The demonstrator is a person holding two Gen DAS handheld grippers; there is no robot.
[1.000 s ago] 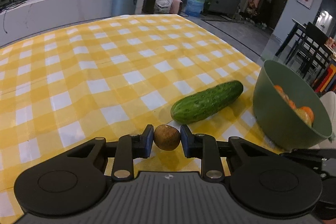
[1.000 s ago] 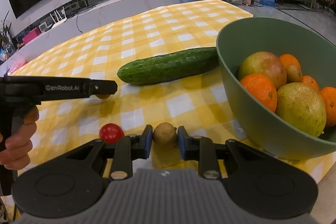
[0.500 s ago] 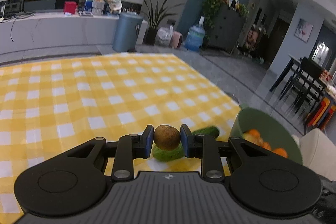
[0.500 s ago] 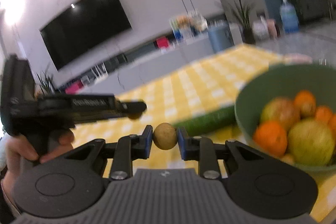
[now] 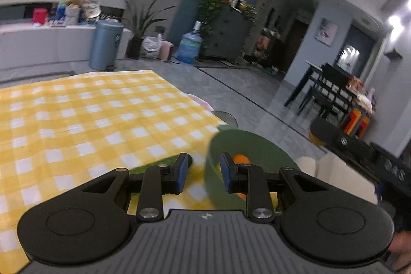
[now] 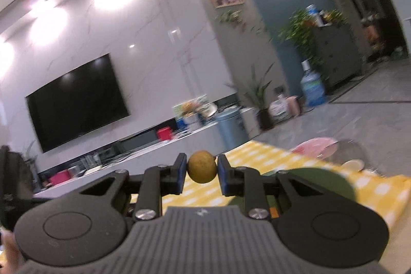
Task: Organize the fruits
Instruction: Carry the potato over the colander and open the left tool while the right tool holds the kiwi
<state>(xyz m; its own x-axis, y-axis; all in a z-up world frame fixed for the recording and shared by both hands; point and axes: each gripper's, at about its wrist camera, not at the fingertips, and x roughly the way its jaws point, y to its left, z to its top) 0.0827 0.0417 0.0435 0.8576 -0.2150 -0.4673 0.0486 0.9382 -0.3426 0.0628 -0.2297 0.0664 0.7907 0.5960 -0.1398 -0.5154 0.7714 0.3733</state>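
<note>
The left tongs (image 5: pixel 204 172) are narrow, with their two blue pads close together. Nothing is between them. Through the small gap you can see the side of the green bowl (image 5: pixel 257 143). The bowl sits on the worktop (image 5: pixel 90 120), near its right edge, and the worktop has a yellow and white check cloth on it. An orange (image 5: pixel 240 158) shows inside the bowl, just past the right pad. A bit of the green cucumber (image 5: pixel 159 163) lies on the cloth just left of the bowl, mostly hidden behind the left finger.

The right tongs (image 6: pixel 201 171) are closed on a small round fruit (image 6: pixel 201 166). It is yellow-brown, and a pad presses on each side of it. The fruit is up in the air, above the worktop. These tongs point almost level, out at the room. In this view the picture is blurry. The bowl is a dark green shape low down on the right, behind the right finger, below the fruit.
</note>
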